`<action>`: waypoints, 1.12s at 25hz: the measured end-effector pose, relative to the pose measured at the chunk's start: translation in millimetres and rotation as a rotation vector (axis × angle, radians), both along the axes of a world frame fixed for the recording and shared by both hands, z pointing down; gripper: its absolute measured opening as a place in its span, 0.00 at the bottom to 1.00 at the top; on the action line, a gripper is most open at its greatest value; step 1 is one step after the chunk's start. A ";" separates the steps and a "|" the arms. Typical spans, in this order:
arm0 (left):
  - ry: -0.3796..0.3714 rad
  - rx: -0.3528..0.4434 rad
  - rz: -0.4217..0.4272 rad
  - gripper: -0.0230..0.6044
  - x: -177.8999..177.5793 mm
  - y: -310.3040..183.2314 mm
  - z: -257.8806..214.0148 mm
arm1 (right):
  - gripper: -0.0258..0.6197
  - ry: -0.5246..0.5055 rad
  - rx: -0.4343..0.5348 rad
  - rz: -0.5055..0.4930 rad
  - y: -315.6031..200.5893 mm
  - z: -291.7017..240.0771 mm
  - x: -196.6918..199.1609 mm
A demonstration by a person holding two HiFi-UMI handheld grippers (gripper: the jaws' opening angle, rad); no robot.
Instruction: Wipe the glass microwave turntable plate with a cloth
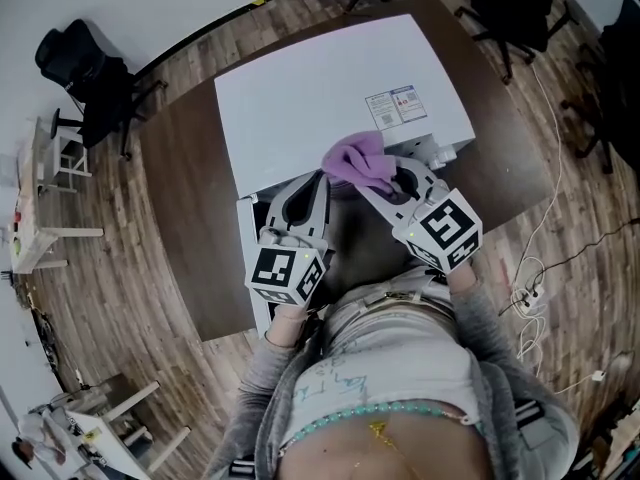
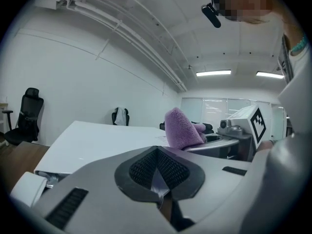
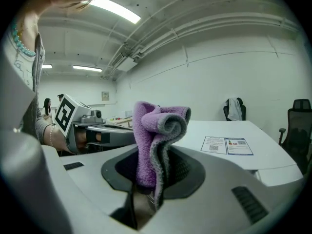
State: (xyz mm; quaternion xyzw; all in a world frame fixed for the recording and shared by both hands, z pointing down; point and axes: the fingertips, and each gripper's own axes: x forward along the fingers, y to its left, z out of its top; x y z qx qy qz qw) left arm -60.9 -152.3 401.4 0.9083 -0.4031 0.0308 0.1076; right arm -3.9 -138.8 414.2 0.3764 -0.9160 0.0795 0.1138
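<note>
Left gripper [image 1: 320,181] and right gripper [image 1: 386,182] held near level, side by side, pointed far over microwave [image 1: 300,88] near edge. Right jaws clamped on purple cloth [image 1: 358,160], bunched upright. Left jaws closed together, nothing seen held.

The head view looks steeply down on the white appliance [image 1: 330,88], left gripper [image 1: 320,178] and right gripper [image 1: 388,183]. Each gripper view sits close behind its own jaws, facing nearly level across the appliance's top. All three share the purple cloth [image 1: 358,158].
</note>
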 end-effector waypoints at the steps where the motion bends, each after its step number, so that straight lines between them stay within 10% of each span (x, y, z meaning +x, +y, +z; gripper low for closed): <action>1: -0.004 -0.006 0.002 0.05 0.4 -1.0 3.4 | 0.22 0.002 0.000 0.005 -1.1 0.7 0.1; 28: -0.024 -0.054 0.013 0.05 -4.2 -11.5 21.6 | 0.22 0.013 -0.027 0.014 -16.3 13.0 -4.9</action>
